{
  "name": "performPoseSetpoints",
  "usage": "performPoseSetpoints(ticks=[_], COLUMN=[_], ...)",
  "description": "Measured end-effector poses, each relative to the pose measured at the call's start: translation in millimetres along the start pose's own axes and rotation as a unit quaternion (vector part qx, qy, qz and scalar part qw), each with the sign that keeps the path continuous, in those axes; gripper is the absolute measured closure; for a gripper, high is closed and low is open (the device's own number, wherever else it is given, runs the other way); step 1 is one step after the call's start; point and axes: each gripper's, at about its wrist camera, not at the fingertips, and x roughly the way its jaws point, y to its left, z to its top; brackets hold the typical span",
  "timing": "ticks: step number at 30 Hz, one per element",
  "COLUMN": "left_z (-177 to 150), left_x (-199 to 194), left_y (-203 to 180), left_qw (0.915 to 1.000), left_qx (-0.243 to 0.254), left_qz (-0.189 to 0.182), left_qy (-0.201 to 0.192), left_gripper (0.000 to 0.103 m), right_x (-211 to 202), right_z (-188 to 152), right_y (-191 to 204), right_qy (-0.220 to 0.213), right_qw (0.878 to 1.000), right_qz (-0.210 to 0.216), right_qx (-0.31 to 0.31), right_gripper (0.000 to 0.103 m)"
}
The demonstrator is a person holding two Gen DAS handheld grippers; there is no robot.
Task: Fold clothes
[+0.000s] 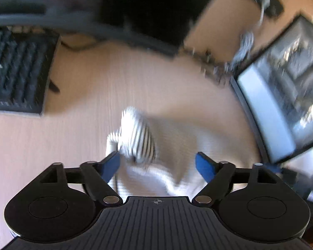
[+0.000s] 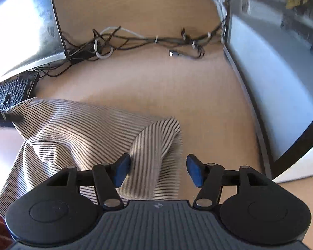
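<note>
A white garment with thin black stripes (image 2: 83, 129) lies rumpled on the wooden desk (image 2: 156, 87), spreading to the left in the right wrist view. My right gripper (image 2: 158, 169) is open, its blue pads (image 2: 122, 169) on either side of a raised fold of the cloth. In the blurred left wrist view the same striped garment (image 1: 139, 141) bunches up between the fingers. My left gripper (image 1: 157, 166) is open just over it, with cloth between the blue pads (image 1: 204, 167).
A black keyboard (image 1: 16, 70) lies at the left. A monitor (image 1: 285, 95) stands at the right, another monitor (image 2: 25, 23) at the left of the right wrist view. A tangle of cables (image 2: 139, 41) runs along the desk's back. A dark chair (image 1: 152, 10) is behind.
</note>
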Motion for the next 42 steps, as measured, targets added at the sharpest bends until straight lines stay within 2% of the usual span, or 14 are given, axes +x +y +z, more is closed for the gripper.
performPoseSetpoints(ticks=[3,6,10,13,15,19,22,25,27,31,34,37,40,42], left_z=[10.5,9.8,1.4,1.4,4.3,18.4,39.8,56.5,56.0,26.3,-11.5,-38.8,-44.9,-37.2], left_x=[-1.7,16.0,42.0,53.6,61.0,78.8,88.2,83.8,71.1,45.2,43.8,46.7,28.4,8.7], left_y=[-6.1,-11.1,-3.3,6.6,7.4,1.7,-1.0,-4.2,-10.6,-28.6,-36.0,-25.6,-9.5,1.1], left_qw=[0.9999,0.9999,0.9992,0.9978,0.9978,0.9990,0.9998,0.9998,0.9994,0.9982,0.9972,0.9961,0.9966,0.9967], left_qx=[0.004,0.010,-0.015,-0.044,-0.041,-0.017,-0.008,-0.008,-0.004,0.017,0.027,0.027,0.017,0.001], left_qz=[-0.010,-0.007,0.003,-0.010,-0.015,-0.012,-0.007,-0.010,-0.021,-0.049,-0.069,-0.063,-0.058,-0.076], left_qy=[-0.012,0.008,0.038,0.048,0.051,0.040,0.015,-0.012,-0.027,-0.030,0.012,0.056,0.055,0.028], left_gripper=[0.008,0.008,0.011,0.022,0.031,0.040,0.052,0.064,0.066,0.066,0.065,0.058,0.042,0.020], right_x=[-7.2,3.6,32.6,42.8,51.3,79.4,101.1,97.1,81.6,51.8,42.7,52.2,53.0,48.3], right_z=[13.0,20.3,10.2,-1.4,-2.8,18.2,51.1,81.8,91.1,78.7,58.6,33.1,25.0,27.1], right_y=[-12.7,-13.0,1.1,0.0,-1.3,2.1,7.4,3.3,-3.5,-16.9,-26.0,-36.3,-39.1,-38.5], right_qy=[-0.016,-0.007,0.045,0.073,0.079,0.054,0.025,-0.016,-0.039,-0.034,-0.011,0.031,0.035,0.026], right_qw=[0.997,0.989,0.994,0.987,0.984,0.984,0.985,0.984,0.983,0.984,0.989,0.991,0.990,0.991], right_qz=[0.036,0.082,0.054,0.087,0.103,0.114,0.115,0.124,0.136,0.144,0.124,0.086,0.084,0.080], right_qx=[0.071,0.122,0.089,0.113,0.124,0.124,0.129,0.127,0.115,0.099,0.085,0.094,0.105,0.107], right_gripper=[0.042,0.038,0.038,0.038,0.045,0.052,0.065,0.074,0.080,0.081,0.081,0.081,0.079,0.068])
